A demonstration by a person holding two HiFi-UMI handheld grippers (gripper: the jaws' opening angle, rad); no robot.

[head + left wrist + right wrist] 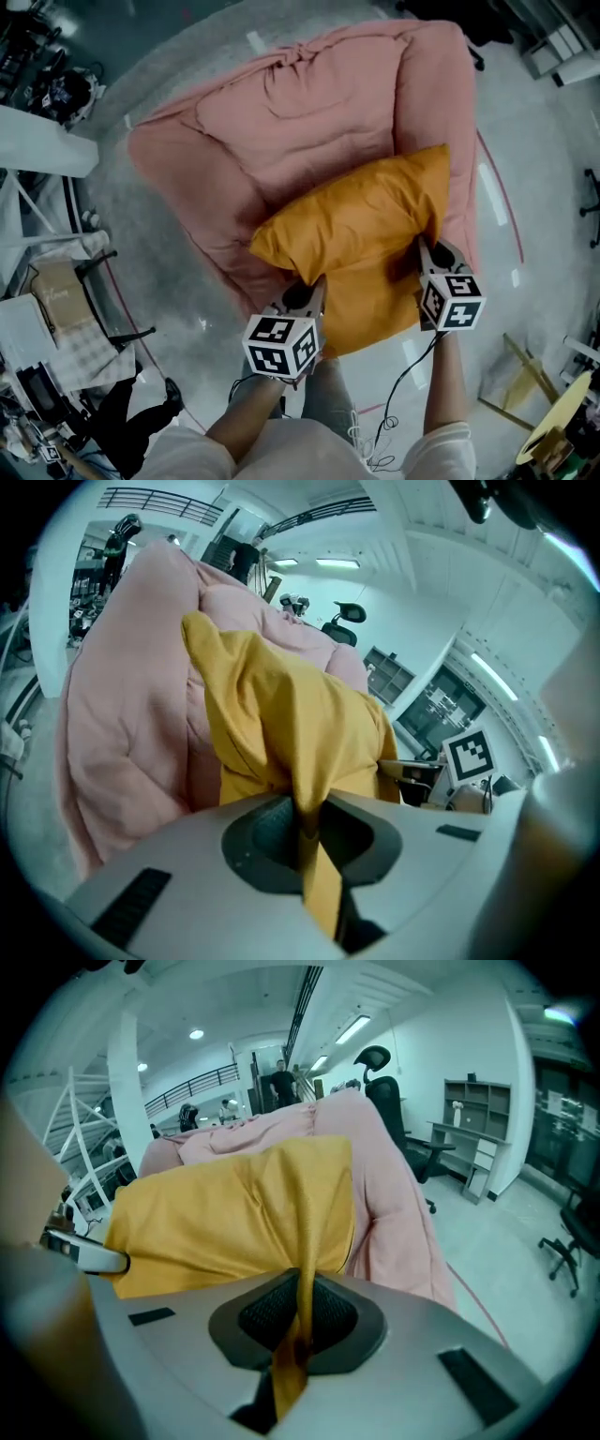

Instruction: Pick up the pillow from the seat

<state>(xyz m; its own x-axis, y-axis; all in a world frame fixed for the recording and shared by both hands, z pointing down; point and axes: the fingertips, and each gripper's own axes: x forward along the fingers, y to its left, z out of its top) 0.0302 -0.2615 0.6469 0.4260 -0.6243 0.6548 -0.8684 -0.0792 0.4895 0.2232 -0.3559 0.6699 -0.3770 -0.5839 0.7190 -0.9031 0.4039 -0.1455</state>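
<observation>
– Pillow (366,234): where is it found?

– It is seen lying across the front of the pink seat (281,122). It is orange-yellow and creased, and its near edge is carried out past the seat's front rim, above the grey floor (187,56). Whether its far part is lifted off the cushion cannot be told.

– What is shown at the left?

– The left gripper (307,292) is held at the pillow's near left corner. In the left gripper view, its jaws are pressed together on a fold of the yellow cover. The fold is bunched into a thin ridge between the dark pads (272,834) and drawn down through the gap. The seat is seen just behind the pillow in that view.

– And at the right?

– The right gripper (427,255) is set on the pillow's near right edge. Its jaws are likewise closed on a pinch of the cover, gathered into a narrow pleat between the ribbed pads (270,1314).

– What else is seen?

– A marker cube (281,345) is carried on the left gripper and a second marker cube (452,302) on the right one. A black cable (405,384) is hung below the right gripper. A black office chair (386,1087) is seen beyond the seat in the right gripper view.
</observation>
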